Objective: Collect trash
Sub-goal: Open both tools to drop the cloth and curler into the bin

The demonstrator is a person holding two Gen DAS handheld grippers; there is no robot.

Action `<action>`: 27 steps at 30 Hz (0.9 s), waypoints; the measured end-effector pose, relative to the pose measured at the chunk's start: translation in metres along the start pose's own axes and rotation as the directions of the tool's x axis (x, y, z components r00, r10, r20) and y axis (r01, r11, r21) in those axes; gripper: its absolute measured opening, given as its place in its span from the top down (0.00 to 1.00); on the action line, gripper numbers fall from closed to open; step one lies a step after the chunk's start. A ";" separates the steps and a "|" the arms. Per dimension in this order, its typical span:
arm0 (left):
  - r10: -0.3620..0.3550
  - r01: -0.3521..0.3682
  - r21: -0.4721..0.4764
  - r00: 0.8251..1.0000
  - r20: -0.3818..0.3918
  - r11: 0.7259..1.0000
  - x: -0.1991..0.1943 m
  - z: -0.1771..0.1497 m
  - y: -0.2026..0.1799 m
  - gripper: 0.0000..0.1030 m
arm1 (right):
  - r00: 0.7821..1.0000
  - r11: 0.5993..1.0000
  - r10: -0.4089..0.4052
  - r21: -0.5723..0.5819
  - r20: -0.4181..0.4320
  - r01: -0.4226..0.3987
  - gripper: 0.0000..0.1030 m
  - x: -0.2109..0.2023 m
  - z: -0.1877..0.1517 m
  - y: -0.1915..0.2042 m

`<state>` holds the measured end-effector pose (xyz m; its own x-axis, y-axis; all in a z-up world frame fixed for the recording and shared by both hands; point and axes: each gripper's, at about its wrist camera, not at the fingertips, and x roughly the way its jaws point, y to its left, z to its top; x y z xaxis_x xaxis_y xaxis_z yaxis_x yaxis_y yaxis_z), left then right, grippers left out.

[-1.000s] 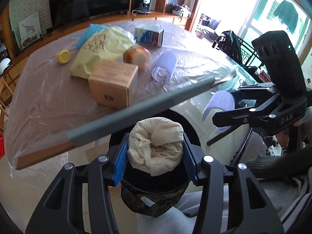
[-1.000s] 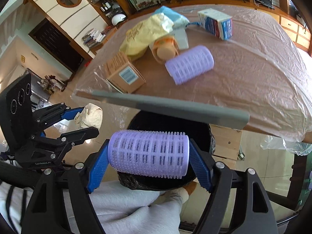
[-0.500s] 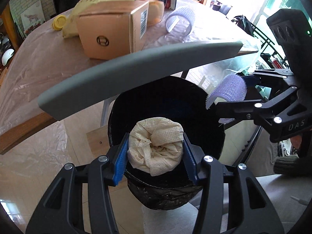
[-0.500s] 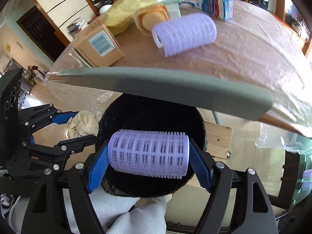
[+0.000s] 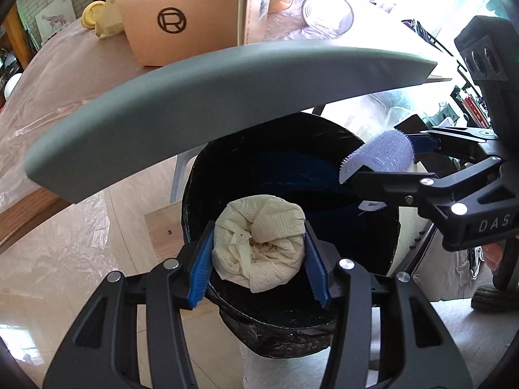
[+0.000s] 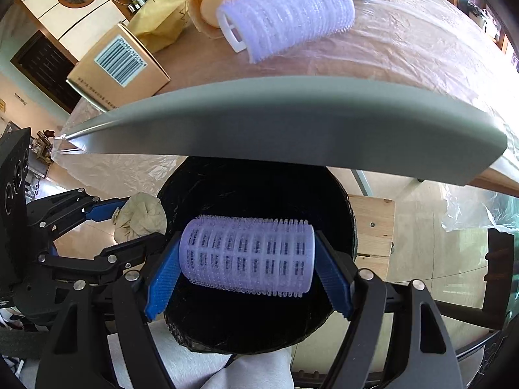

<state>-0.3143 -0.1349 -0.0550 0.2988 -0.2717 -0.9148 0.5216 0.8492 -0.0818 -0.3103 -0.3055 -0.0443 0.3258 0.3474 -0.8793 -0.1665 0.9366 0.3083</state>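
While both loads hang over the bin: the step in hand looks like the drop, and it goes best with each load let go well inside the rim.
Left claw (image 5: 258,253): closed on a crumpled cream paper-towel wad (image 5: 259,246), pinched between the blue pads, sitting just above the near rim of the bin.
Right claw (image 6: 248,257): clamped end to end on a lilac bristled plastic hair roller (image 6: 246,256), held level over the middle of the opening.
Bin: a round black bin lined with a black plastic bag (image 5: 394,236); its inside is dark, so contents cannot be told.
Lid: a grey flap lid (image 5: 227,103) stands raised behind the opening, between the claws and the bench.
Advice, left: nudge the wad farther in first, since it may catch the near rim.
Advice, right: part the fingers evenly; the bristles may cling to a pad.
Left on the bench (image 6: 405,48): a second lilac roller (image 6: 285,16), a brown cardboard box (image 6: 120,68), a yellow paper bag (image 6: 162,19).
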 end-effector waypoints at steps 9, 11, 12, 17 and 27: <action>0.011 -0.011 0.010 1.000 -0.009 1.000 0.008 0.003 -0.006 0.50 | 1.000 1.000 -0.019 0.012 -0.007 0.020 0.27 0.009 0.003 0.001; 0.010 -0.009 0.007 1.000 -0.010 1.000 0.008 0.003 -0.007 0.50 | 1.000 1.000 -0.016 0.016 -0.006 0.016 0.27 0.007 0.003 0.002; 0.010 -0.009 0.007 1.000 -0.010 1.000 0.008 0.003 -0.007 0.50 | 1.000 1.000 -0.016 0.018 -0.004 0.016 0.27 0.006 0.003 0.002; 0.012 -0.012 0.013 1.000 -0.016 1.000 0.010 0.003 -0.008 0.50 | 1.000 1.000 -0.021 0.017 -0.010 0.021 0.28 0.006 0.002 0.001; 0.002 -0.002 0.025 1.000 -0.006 1.000 0.009 0.004 -0.010 0.34 | 1.000 0.999 -0.024 0.041 -0.013 0.025 0.27 0.006 0.000 -0.001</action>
<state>-0.3138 -0.1478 -0.0612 0.2946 -0.2673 -0.9175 0.5414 0.8378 -0.0703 -0.3081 -0.3043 -0.0497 0.3176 0.3238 -0.8912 -0.1204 0.9460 0.3009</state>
